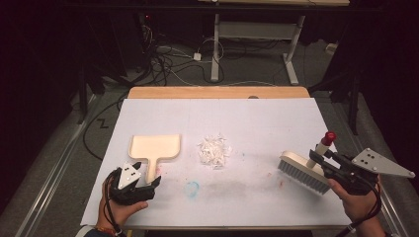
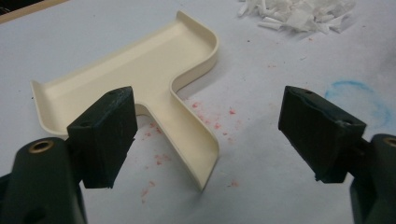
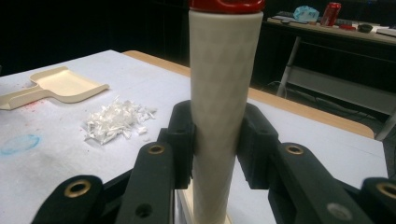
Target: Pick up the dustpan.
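A cream dustpan (image 1: 155, 147) (image 2: 140, 70) lies flat at the left of the white-covered table, its handle pointing toward me. My left gripper (image 1: 148, 178) (image 2: 212, 133) is open, with the handle's end between its pads (image 2: 105, 135) and touching neither. A pile of white scraps (image 1: 215, 149) (image 2: 299, 14) (image 3: 116, 121) sits mid-table. At the right, my right gripper (image 1: 318, 159) (image 3: 217, 144) is shut on the cream, red-capped handle (image 3: 224, 84) of a brush (image 1: 302, 171), whose grey bristles rest on the table.
A white sheet (image 1: 257, 123) covers the table, with a wooden strip (image 1: 217, 92) bare along the far edge. A blue smudge (image 1: 192, 187) and red specks (image 2: 210, 119) mark the sheet. Behind the table are floor cables (image 1: 168, 64) and desk legs (image 1: 215, 54).
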The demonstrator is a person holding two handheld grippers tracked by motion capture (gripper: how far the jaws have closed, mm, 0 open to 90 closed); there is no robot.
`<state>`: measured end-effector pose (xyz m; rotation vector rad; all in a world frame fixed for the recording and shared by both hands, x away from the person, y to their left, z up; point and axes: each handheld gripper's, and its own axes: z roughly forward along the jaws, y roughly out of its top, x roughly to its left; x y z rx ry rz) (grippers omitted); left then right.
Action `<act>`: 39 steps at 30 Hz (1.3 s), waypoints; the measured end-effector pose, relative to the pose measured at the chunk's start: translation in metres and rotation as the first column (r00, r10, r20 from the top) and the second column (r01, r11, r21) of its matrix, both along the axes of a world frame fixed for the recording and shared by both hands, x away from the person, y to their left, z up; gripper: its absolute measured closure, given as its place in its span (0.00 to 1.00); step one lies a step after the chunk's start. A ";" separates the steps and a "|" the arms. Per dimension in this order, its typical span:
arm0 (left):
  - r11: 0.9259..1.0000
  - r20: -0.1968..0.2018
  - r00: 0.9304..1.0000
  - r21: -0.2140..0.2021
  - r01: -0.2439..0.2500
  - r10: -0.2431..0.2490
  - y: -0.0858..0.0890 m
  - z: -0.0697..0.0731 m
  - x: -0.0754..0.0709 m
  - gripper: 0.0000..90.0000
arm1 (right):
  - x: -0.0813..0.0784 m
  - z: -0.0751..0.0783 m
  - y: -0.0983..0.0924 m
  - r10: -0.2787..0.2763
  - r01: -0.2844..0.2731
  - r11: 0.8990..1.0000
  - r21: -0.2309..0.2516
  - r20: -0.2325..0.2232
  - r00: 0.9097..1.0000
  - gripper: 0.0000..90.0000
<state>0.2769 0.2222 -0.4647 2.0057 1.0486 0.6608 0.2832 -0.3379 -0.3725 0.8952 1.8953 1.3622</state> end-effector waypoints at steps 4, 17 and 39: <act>1.000 -0.014 1.000 0.012 0.001 -0.001 0.000 -0.001 0.001 0.21 | 0.000 0.001 -0.001 0.001 -0.001 1.000 0.006 0.004 1.000 0.77; 0.980 -0.286 0.941 -0.032 -0.197 0.180 -0.016 -0.011 0.029 0.25 | 0.006 0.000 0.005 0.017 -0.017 1.000 -0.013 0.000 1.000 0.77; 0.981 -0.310 0.931 0.061 -0.186 0.195 -0.014 -0.013 0.112 0.71 | 0.010 -0.004 0.010 0.028 -0.028 0.999 -0.029 -0.018 0.999 0.77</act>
